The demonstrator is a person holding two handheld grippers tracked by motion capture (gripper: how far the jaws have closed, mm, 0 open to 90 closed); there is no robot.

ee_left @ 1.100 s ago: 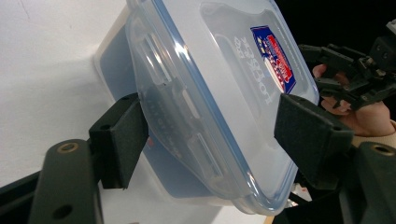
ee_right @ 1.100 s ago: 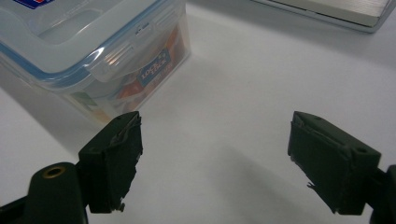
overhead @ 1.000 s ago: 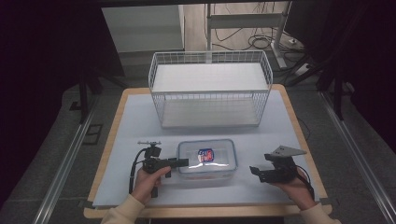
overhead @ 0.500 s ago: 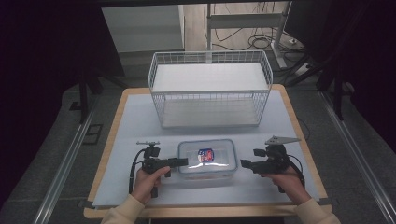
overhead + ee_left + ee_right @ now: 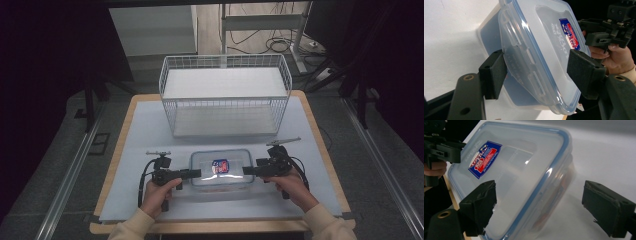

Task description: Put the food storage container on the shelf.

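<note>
High view puts the lidded container (image 5: pixel 220 170) on the white tabletop (image 5: pixel 140 130) between both claws, near the wire basket (image 5: pixel 225 95). The left claw (image 5: pixel 536 72) straddles one end, jaws apart; the right claw (image 5: pixel 539 207) has just been opening around the other end, not pressing. Uneven squeezing could tilt it or pop a lid latch. Beyond lie dark floor and cables.
</note>
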